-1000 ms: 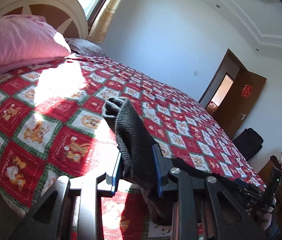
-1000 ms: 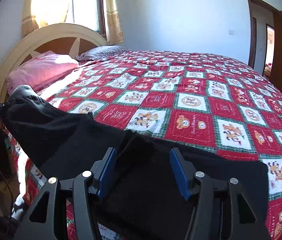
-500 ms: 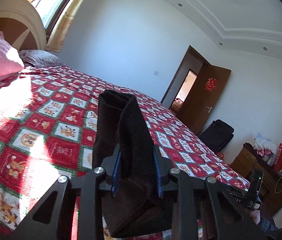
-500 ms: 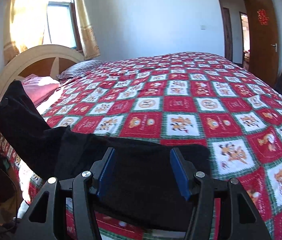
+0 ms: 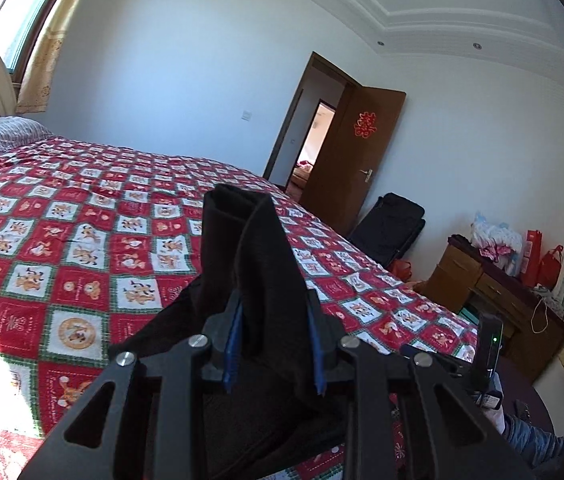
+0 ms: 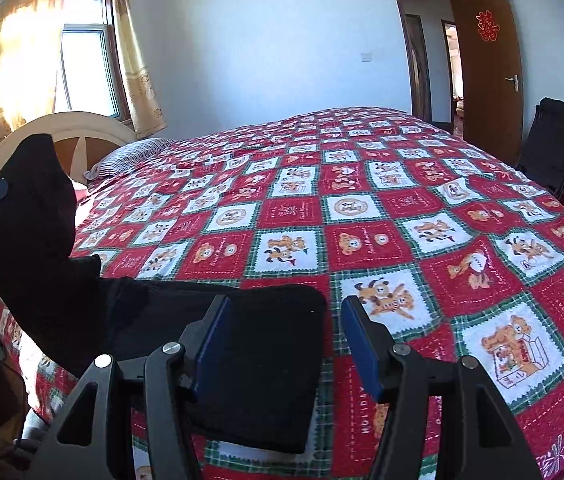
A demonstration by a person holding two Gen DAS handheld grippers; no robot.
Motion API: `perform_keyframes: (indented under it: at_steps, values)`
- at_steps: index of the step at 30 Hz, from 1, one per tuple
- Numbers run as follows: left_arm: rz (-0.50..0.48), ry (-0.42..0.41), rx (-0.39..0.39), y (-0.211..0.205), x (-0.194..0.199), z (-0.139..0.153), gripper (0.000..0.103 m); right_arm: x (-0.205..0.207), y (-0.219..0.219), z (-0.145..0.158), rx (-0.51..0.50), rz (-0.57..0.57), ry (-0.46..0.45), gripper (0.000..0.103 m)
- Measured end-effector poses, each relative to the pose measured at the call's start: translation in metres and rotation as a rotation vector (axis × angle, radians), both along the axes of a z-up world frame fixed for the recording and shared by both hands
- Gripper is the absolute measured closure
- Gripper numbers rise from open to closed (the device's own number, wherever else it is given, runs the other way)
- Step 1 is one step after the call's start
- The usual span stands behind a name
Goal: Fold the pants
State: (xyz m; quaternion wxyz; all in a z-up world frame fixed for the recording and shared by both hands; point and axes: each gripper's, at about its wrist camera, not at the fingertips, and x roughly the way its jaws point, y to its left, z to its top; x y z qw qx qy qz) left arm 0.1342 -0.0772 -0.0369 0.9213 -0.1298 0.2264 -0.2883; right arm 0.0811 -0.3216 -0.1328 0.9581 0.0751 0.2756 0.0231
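The black pants (image 6: 257, 344) lie on the near edge of the bed. My left gripper (image 5: 273, 344) is shut on one end of the pants (image 5: 257, 264) and holds it raised above the bed; that raised end shows at the left of the right wrist view (image 6: 37, 216). My right gripper (image 6: 288, 340) is open just above the flat end of the pants. Its left finger is over the cloth and its right finger is over the quilt beside the cloth's edge.
The bed has a red, white and green patchwork quilt (image 6: 362, 208) and a headboard (image 6: 81, 128) with a striped pillow (image 6: 129, 156). A brown door (image 5: 354, 160), a black suitcase (image 5: 390, 232) and a wooden dresser (image 5: 494, 292) stand beyond the bed.
My left gripper has lifted its end of the pants and swung it toward the right gripper. The pants have bunched shorter on the bed. The right gripper stayed open and shifted right.
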Motion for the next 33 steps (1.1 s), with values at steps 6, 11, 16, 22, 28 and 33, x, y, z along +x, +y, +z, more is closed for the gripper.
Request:
perform_keyframes:
  at_steps: [6, 11, 16, 22, 28, 33]
  values:
    - [-0.082, 0.010, 0.068, -0.047, 0.002, -0.002, 0.074, 0.004, -0.020, -0.005, 0.052, -0.043, -0.008, 0.044]
    - [-0.145, 0.039, 0.138, -0.087, 0.006, -0.010, 0.074, 0.008, -0.039, -0.009, 0.117, -0.102, -0.007, 0.044]
    - [-0.201, 0.077, 0.222, -0.124, 0.011, -0.029, 0.074, 0.010, -0.045, -0.012, 0.130, -0.122, -0.002, 0.044]
    - [-0.241, 0.121, 0.356, -0.162, 0.010, -0.066, 0.073, 0.012, -0.043, -0.015, 0.128, -0.115, 0.004, 0.044]
    - [-0.308, 0.070, 0.356, -0.177, -0.013, -0.070, 0.050, 0.013, -0.053, -0.019, 0.143, -0.145, 0.014, 0.044]
    - [-0.260, -0.053, 0.332, -0.154, -0.040, -0.051, 0.026, 0.010, -0.059, -0.019, 0.163, -0.166, 0.019, 0.044]
